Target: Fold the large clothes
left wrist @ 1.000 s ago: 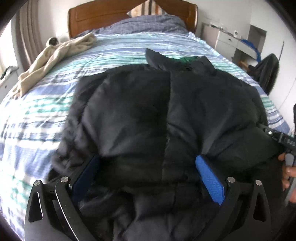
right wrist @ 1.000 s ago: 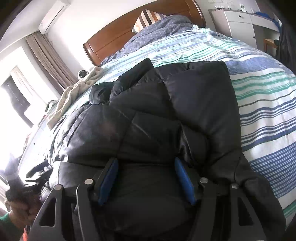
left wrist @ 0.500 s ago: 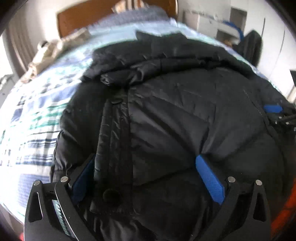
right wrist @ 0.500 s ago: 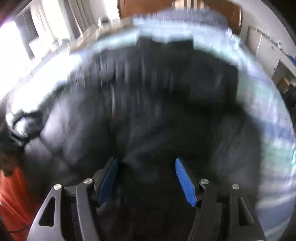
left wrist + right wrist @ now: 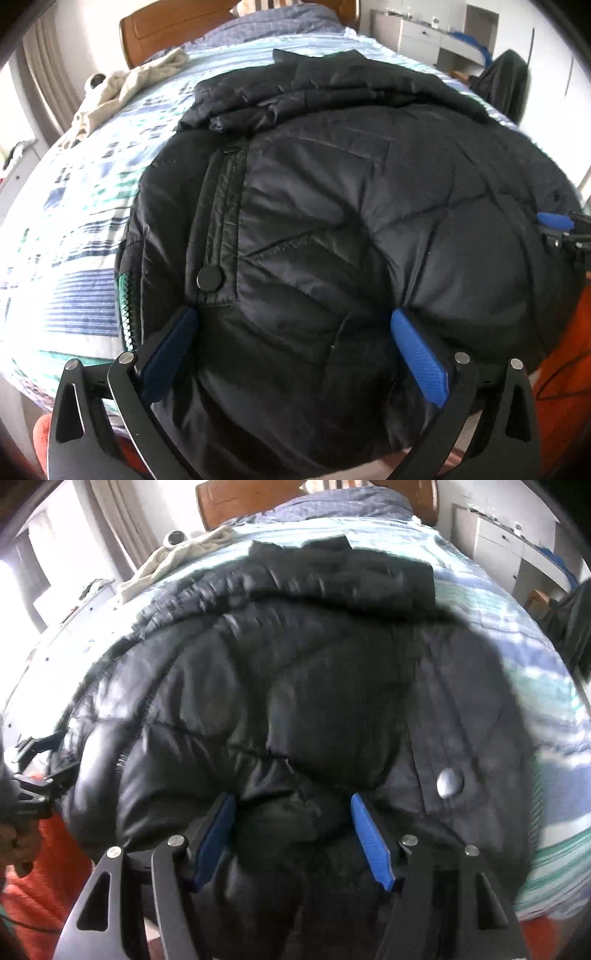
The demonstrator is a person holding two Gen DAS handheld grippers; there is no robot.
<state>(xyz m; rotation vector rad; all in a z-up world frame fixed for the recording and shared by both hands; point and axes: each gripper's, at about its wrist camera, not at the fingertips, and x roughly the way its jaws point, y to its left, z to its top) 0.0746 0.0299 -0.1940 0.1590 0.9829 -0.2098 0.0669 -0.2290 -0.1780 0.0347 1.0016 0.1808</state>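
Left wrist: one black jacket (image 5: 332,229), one bed (image 5: 74,206), two grippers gripping hem

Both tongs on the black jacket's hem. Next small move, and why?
Probably carry the hem up toward the collar. The left tongs and right tongs each pinch a bunch of the black puffer jacket at its near edge, and the jacket lies spread over the striped bed.

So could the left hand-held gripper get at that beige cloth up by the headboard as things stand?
Probably not right away. The left hand-held gripper is full of the black jacket, with fabric bunched between its fingers, and the beige cloth lies far up the bed, beyond the jacket.
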